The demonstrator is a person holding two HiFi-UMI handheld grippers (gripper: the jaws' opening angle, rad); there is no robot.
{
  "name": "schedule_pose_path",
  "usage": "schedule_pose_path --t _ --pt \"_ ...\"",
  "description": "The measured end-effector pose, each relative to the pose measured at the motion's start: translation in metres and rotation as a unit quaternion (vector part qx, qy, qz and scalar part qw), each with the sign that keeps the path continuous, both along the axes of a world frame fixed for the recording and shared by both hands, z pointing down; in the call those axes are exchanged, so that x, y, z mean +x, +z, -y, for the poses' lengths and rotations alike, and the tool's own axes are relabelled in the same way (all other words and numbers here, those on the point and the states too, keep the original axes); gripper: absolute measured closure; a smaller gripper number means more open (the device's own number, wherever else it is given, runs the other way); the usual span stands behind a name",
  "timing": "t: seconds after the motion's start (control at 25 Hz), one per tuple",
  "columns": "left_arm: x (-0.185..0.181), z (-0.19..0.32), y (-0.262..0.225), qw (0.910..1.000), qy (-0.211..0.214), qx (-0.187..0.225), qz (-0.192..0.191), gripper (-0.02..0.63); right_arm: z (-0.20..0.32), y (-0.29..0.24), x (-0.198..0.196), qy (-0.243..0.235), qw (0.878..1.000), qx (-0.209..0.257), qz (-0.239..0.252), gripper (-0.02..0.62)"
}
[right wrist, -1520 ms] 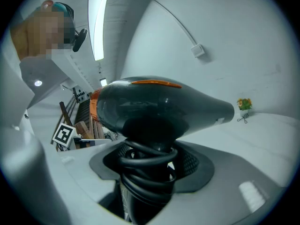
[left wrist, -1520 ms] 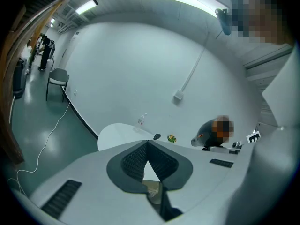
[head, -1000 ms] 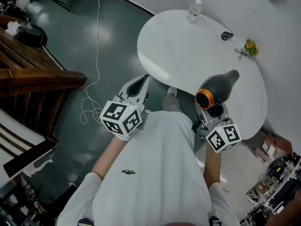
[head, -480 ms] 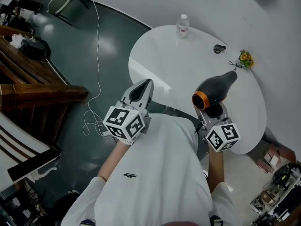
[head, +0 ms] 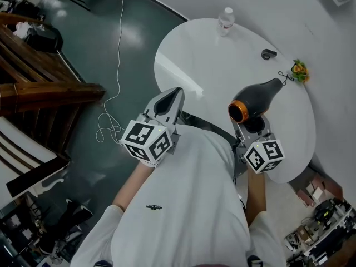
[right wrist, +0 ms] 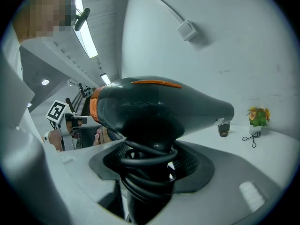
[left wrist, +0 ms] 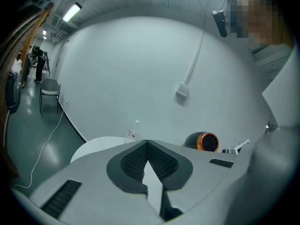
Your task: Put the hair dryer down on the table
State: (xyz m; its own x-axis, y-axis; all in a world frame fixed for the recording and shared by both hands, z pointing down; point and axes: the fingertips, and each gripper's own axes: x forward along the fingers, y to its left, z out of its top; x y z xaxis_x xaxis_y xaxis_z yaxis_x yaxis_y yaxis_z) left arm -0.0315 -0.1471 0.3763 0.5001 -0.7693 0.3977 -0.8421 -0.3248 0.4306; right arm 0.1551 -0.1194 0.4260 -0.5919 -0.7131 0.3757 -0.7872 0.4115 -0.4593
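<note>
The hair dryer (head: 255, 100) is black with an orange ring at its back end. It hangs over the near right part of the white round table (head: 211, 60), nozzle toward the far right. My right gripper (head: 255, 125) is shut on its handle, which has the black cord coiled around it (right wrist: 149, 170); the dryer's body (right wrist: 161, 108) fills the right gripper view. My left gripper (head: 167, 102) hovers at the table's near left edge, its jaws shut together at the tips (left wrist: 147, 142) with nothing between them. The left gripper view shows the dryer (left wrist: 202, 141) off to its right.
A water bottle (head: 225, 20) stands at the table's far edge. At the far right are a small dark object (head: 268, 54), a small potted flower (head: 301, 69) and a thin black wire item (head: 285, 77). Wooden stairs (head: 39, 93) and a white cable (head: 108, 121) lie on the left.
Both grippers have moved forward toward the table. The right one has carried the hair dryer farther over the tabletop, its nozzle closer to the flower. The grip on the handle is the same.
</note>
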Motion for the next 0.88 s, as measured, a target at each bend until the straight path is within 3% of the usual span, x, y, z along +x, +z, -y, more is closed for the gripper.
schedule_pose_path --t 0.4,0.88 --pt "0.021 -0.002 0.009 0.9993 0.034 -0.016 0.006 0.597 0.002 0.021 0.012 0.005 1.0 -0.009 -0.024 0.305" --pt "0.03 0.002 0.016 0.9986 0.045 -0.024 0.01 0.597 0.019 0.076 0.029 0.036 0.997 -0.036 -0.05 0.305"
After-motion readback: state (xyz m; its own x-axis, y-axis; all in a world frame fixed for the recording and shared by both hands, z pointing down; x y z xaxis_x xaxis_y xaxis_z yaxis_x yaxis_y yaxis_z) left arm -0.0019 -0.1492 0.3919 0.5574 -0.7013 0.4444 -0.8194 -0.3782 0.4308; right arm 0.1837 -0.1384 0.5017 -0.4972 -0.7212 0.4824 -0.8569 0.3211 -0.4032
